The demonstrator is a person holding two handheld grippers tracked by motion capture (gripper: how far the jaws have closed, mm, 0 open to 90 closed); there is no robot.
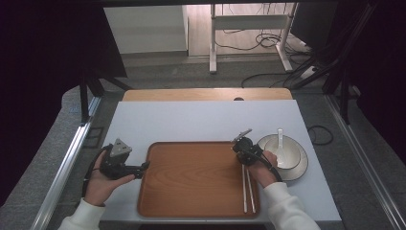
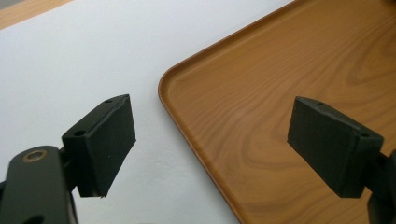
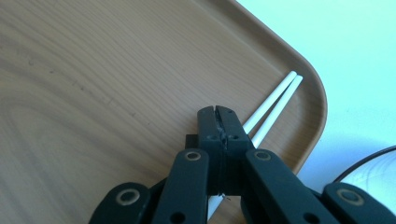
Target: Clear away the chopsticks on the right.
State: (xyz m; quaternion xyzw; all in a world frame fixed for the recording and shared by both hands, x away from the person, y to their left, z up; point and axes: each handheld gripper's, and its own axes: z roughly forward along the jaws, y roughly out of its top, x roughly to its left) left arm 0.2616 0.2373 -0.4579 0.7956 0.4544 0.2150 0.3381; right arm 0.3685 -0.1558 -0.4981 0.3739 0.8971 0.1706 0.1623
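A wooden tray lies on the white table top in front of the person. Two white chopsticks rest side by side along its right edge. My right gripper hovers at their far ends, jaws pressed together. In the right gripper view the chopsticks run under the closed right gripper toward the tray's corner; I cannot tell whether it touches them. My left gripper is held level at the tray's left edge. In its own view the left gripper is open, straddling the tray rim, nothing between the pads.
A white bowl on a plate with a white spoon in it stands just right of the tray; its rim shows beside the right gripper. Bare white table top stretches behind the tray. Beyond the table are a desk frame and cables.
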